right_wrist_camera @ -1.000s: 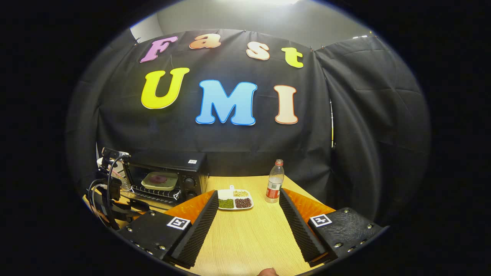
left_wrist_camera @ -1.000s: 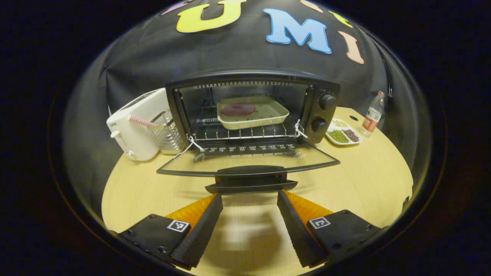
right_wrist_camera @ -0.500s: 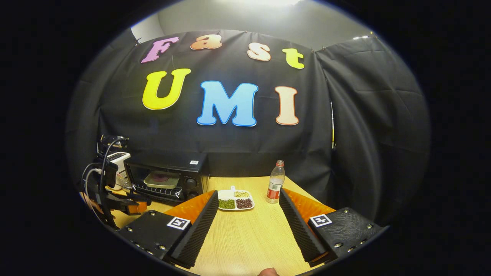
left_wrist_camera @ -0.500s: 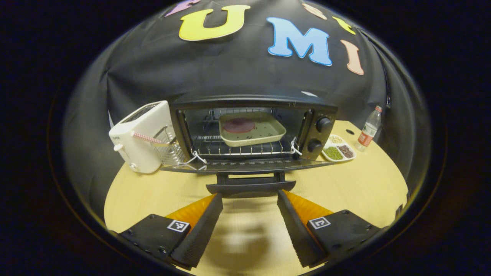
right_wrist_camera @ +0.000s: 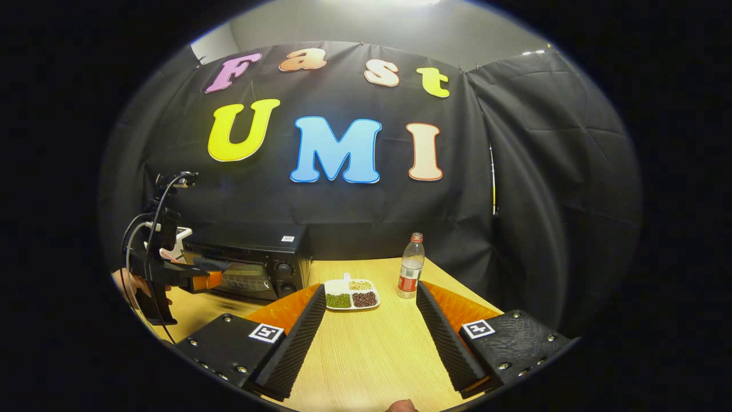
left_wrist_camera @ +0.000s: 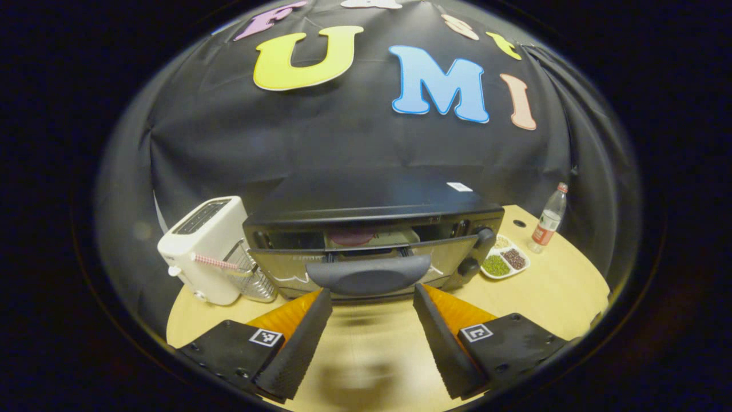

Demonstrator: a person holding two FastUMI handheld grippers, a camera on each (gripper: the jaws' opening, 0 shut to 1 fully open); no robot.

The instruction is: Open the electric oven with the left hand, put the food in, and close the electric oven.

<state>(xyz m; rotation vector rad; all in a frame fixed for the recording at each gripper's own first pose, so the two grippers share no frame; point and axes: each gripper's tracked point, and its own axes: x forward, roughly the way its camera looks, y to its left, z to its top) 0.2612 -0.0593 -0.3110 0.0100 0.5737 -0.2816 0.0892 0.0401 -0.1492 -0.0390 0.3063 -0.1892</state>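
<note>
The food tray (left_wrist_camera: 366,236) is seen inside the oven (left_wrist_camera: 372,240), whose door (left_wrist_camera: 366,269) is almost shut; a narrow gap is left to close. Both the left gripper (left_wrist_camera: 372,300) below the door handle and the right gripper (right_wrist_camera: 370,320) are held with jaws wide apart, empty.

Ahead of the left gripper (left_wrist_camera: 372,320) sat the black electric oven (left_wrist_camera: 372,240), its handle (left_wrist_camera: 369,274) dark grey. Left of it stood a white toaster (left_wrist_camera: 203,252) with a red-checked strip. To the right, a white dish (left_wrist_camera: 504,263) held green, brown and pale beans on the light wood-grain tabletop (left_wrist_camera: 549,292).
</note>
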